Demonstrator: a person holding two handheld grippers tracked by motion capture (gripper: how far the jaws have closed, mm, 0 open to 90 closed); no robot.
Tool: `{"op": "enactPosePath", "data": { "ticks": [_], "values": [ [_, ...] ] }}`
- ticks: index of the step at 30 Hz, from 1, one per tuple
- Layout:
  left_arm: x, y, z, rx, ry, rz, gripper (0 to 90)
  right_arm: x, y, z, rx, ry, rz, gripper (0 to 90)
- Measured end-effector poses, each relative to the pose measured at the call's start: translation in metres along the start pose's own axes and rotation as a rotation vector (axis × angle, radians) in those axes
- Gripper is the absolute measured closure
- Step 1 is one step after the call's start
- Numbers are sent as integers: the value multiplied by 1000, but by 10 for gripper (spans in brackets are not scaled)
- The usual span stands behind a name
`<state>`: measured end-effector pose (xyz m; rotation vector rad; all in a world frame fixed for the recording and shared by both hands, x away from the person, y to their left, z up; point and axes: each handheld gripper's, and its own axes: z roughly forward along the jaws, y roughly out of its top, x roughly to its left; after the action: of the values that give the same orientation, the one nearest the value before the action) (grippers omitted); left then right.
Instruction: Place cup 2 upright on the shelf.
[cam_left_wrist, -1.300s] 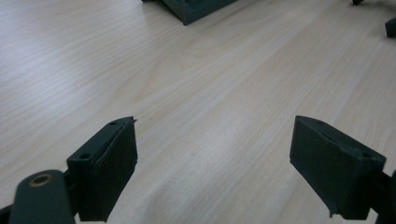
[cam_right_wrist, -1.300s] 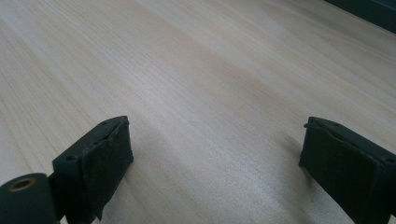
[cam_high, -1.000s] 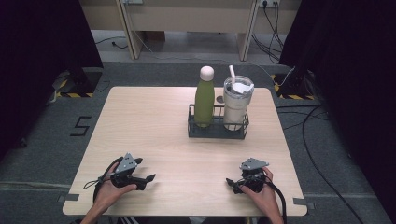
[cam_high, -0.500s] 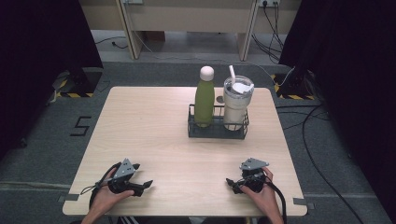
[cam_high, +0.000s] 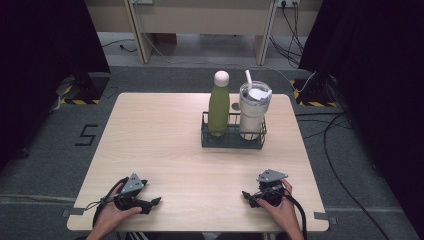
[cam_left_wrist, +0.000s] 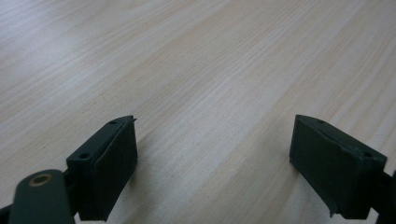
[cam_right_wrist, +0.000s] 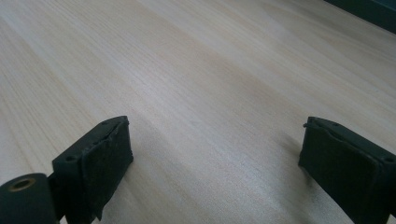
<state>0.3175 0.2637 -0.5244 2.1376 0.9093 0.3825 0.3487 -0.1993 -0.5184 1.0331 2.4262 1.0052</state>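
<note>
My left tool (cam_high: 150, 204): near left edge of the surface, jaws spread wide on nothing, flat black pads just above the wood; it has slid nearer the edge and turned rightward since a second ago.
My right tool (cam_high: 248, 196): near right edge, jaws also spread and empty, matte pads with rough edges; unmoved.
Surface (cam_high: 160, 135): pale wood-grain top, smooth, rectangular with rounded corners.
Wire caddy (cam_high: 231, 141): dark metal, boxy, right of centre toward the far side, well apart from both tools.
Green bottle (cam_high: 218, 105): slim matte cylinder with a pale rounded cap, upright in the caddy's left half.
Tumbler (cam_high: 253, 110): cream-white, lidded, with a straw, in the right half.
</note>
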Motion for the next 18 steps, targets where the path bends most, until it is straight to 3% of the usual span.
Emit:
{"op": "enactPosePath", "data": {
  "ticks": [18],
  "values": [
    [-1, -1, 0, 4, 12, -12, 112, 0, 0, 0, 0, 0, -1, 94]
  ]
}}
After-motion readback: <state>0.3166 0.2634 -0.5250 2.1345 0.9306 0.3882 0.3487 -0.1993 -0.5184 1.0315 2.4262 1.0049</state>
